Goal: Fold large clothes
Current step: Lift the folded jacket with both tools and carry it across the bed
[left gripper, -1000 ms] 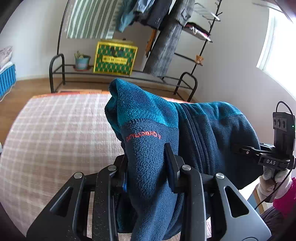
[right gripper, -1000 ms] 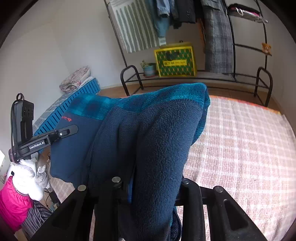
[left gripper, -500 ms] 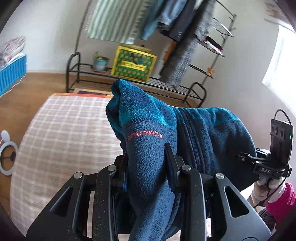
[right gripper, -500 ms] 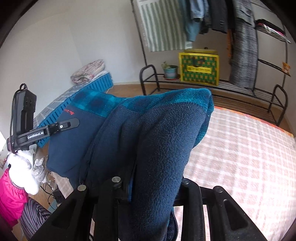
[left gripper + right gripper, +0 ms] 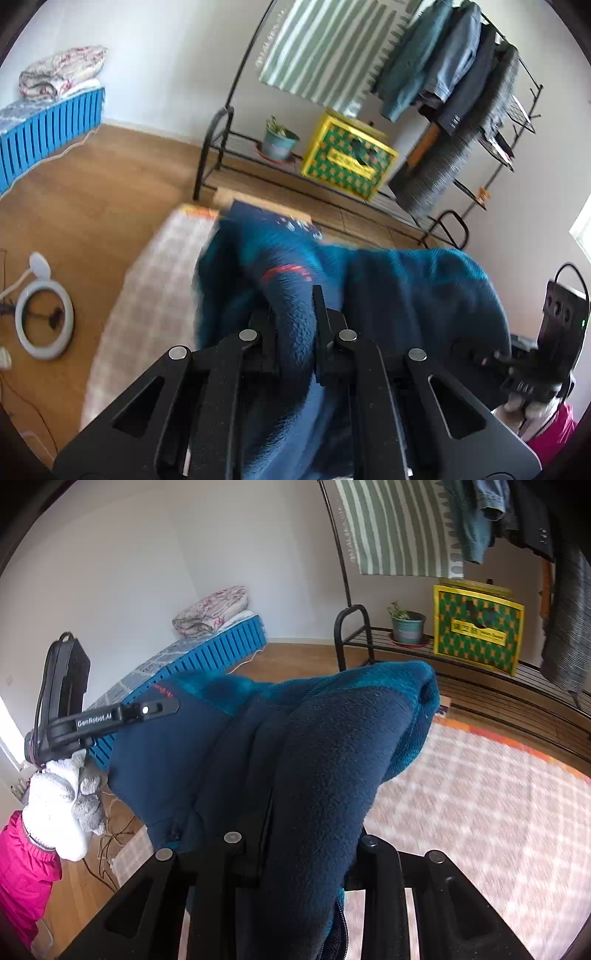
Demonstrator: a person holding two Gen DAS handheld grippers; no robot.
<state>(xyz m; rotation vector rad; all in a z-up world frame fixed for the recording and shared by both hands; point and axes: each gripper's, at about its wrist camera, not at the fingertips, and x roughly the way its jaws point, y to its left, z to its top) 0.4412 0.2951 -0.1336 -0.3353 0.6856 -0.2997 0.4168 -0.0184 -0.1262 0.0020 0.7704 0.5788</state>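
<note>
A dark blue fleece jacket (image 5: 406,295) with teal panels and a red logo hangs in the air between both grippers, above a plaid-covered table (image 5: 162,266). My left gripper (image 5: 295,332) is shut on a thick fold of the fleece. My right gripper (image 5: 303,834) is shut on another bunched part of the jacket (image 5: 325,746); its fingertips are hidden by cloth. The right gripper also shows at the right edge of the left wrist view (image 5: 517,365), and the left gripper shows in the right wrist view (image 5: 110,716), held by a white-gloved hand (image 5: 59,808).
A black clothes rack (image 5: 461,92) with hanging clothes, a yellow-green box (image 5: 347,166) and a potted plant (image 5: 277,140) stands behind the table. A blue bench (image 5: 40,125) with bedding is at the left. A ring light (image 5: 44,325) and cables lie on the wooden floor.
Both grippers have risen and swung left, carrying the jacket. The floor, ring light and blue bench have come into view, and the table now looks smaller and lower.
</note>
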